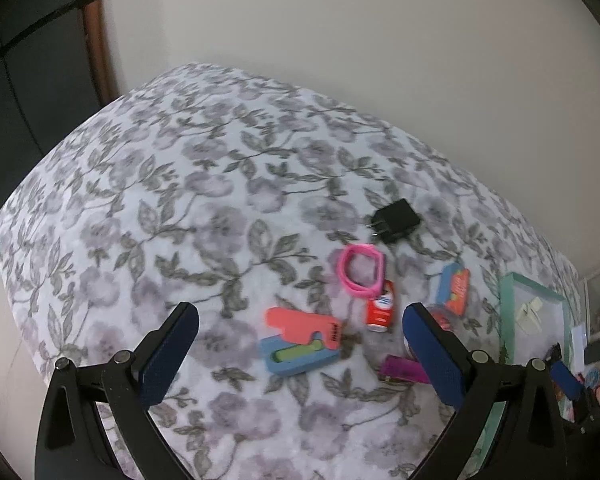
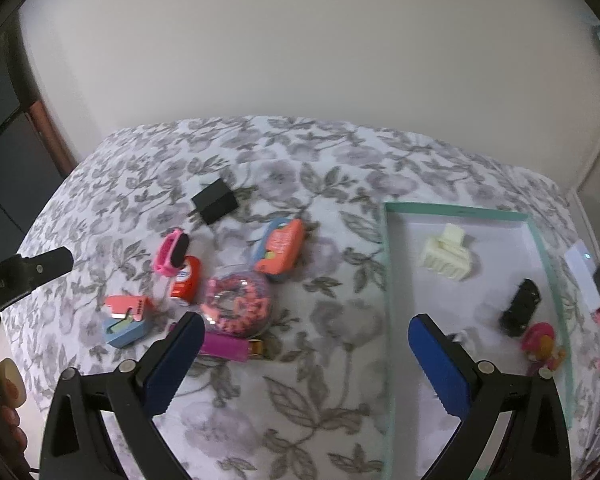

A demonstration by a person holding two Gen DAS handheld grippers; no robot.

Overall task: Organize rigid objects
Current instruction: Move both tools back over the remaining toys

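The tray (image 2: 392, 264), a shallow box with a teal rim, lies on the flowered cloth (image 2: 324, 364) and serves as the landmark. Inside it sit a cream hair claw (image 2: 448, 256), a black toy car (image 2: 520, 307) and a pink figure (image 2: 543, 344) near its right wall. Left of the tray, well apart from its rim, the loose things cluster: an orange-and-blue case (image 2: 281, 255) nearest the tray, a clear dome with a pink doughnut (image 2: 238, 304), a purple bar (image 2: 224, 347) just in front of the dome, a small red can (image 2: 186, 280) touching a pink band (image 2: 171, 258), an orange-and-blue block (image 2: 126, 320) farthest left, and a black plug adapter (image 2: 215, 201) farther back.

The right gripper (image 2: 304, 364) hangs with its jaws spread wide and nothing between them, straddling bare cloth and the tray's left rim. The left gripper (image 1: 300, 344) is likewise spread and empty, above the orange-and-blue block.

The step in hand looks like choosing the next loose piece for the tray. The purple bar seems the soundest pick for the right gripper: it is closest and lies flat, so the jaws should come across its narrow width, clear of the dome touching it behind. The dome looks slippery and wide; it would want a centred, level squeeze. Lift clear of the tray's rim before lowering inside, and set down in the bare front part so the claw and car are not knocked.
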